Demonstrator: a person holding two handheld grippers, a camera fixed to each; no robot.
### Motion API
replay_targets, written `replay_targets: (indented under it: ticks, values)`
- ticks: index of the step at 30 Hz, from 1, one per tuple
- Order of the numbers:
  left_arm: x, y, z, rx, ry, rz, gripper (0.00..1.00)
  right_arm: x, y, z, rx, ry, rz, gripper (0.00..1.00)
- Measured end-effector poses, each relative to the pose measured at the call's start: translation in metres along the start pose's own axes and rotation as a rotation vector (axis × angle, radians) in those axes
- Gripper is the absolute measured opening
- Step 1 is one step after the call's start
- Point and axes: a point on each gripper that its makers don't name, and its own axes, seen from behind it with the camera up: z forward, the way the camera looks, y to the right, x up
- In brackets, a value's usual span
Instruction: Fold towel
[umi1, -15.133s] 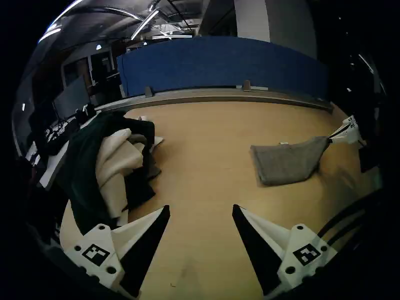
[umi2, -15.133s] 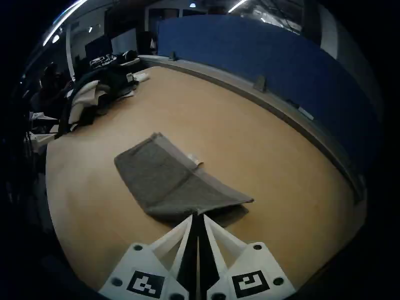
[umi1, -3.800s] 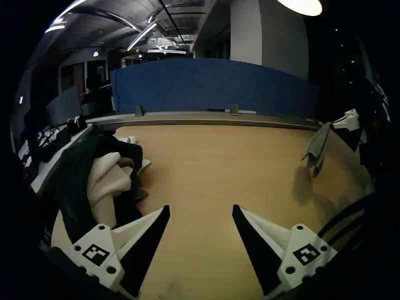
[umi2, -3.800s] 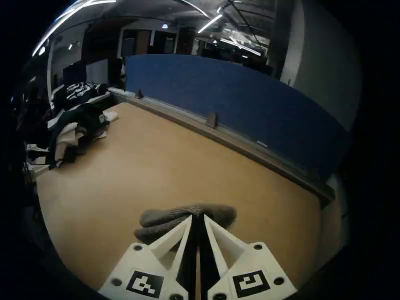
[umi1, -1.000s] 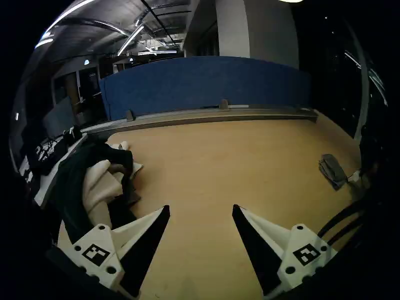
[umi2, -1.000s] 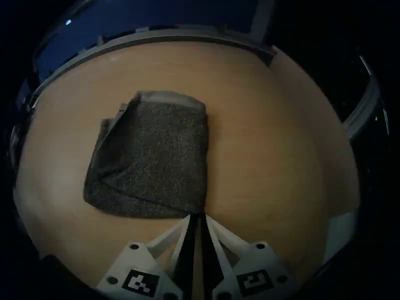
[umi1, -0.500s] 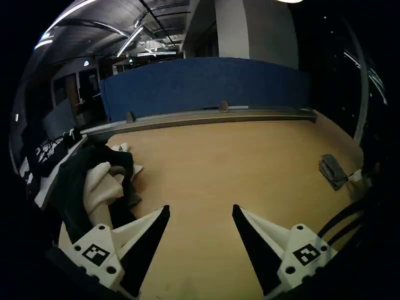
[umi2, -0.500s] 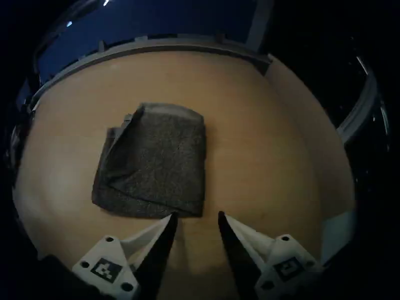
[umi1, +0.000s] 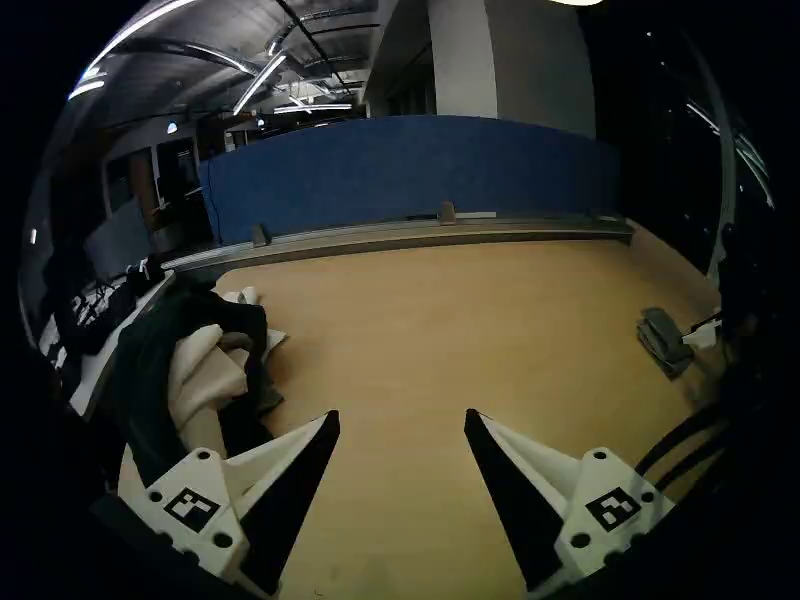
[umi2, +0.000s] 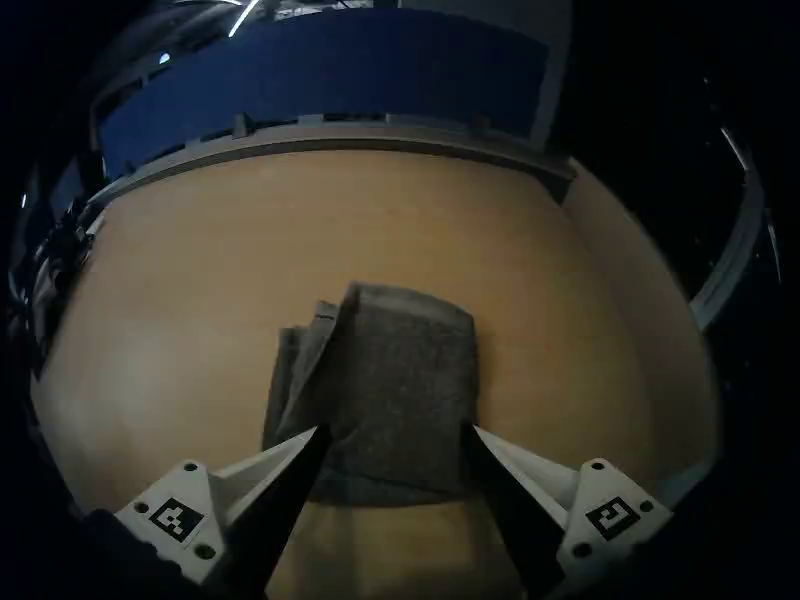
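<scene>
- Towel (umi2: 400, 390) is a small grey folded stack lying flat on the wooden surface (umi2: 180, 260), right in front of the right gripper (umi2: 396, 432).
- The right jaws are spread wide and straddle the towel's near edge. They aren't pinching it, as far as I can tell.
- The left gripper (umi1: 400, 412) hangs over bare surface, well apart from the towel. Its jaws are wide too and hold nothing.
- Progress-wise, I'd say the folding is basically done: several layers are stacked into a neat block. The left side looks a bit sloppy, with a lower layer peeking out, so maybe only a tidy-up is left.
- Hard to make out: the light is dim, so I can't count the layers. The right fingers cover the towel's near corners, and I can't tell if the tips touch the fabric.
- A pile of dark and cream clothes (umi1: 190, 370) sits off at the other end, its bottom partly hidden behind the left gripper.
</scene>
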Motion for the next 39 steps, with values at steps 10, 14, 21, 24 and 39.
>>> replay_targets:
  ticks: [10, 14, 21, 24, 39]
  values:
    - [-0.004, -0.002, 0.001, 0.001, -0.006, 0.001, 0.93, -0.021, -0.025, 0.019, 0.044, -0.025, -0.024, 1.00]
    - [-0.005, -0.001, 0.002, 0.000, -0.009, 0.004, 0.93, -0.032, -0.032, 0.024, 0.052, -0.021, -0.020, 1.00]
    - [-0.002, -0.001, 0.004, -0.004, -0.008, 0.007, 0.93, -0.037, -0.036, 0.028, 0.043, 0.017, -0.006, 1.00]
    - [-0.001, -0.001, 0.005, -0.004, -0.006, 0.006, 0.93, -0.037, -0.036, 0.026, 0.049, 0.013, -0.008, 1.00]
    - [-0.002, -0.007, 0.006, 0.010, -0.007, -0.004, 0.93, 0.041, -0.027, 0.025, 0.061, 0.099, -0.058, 1.00]
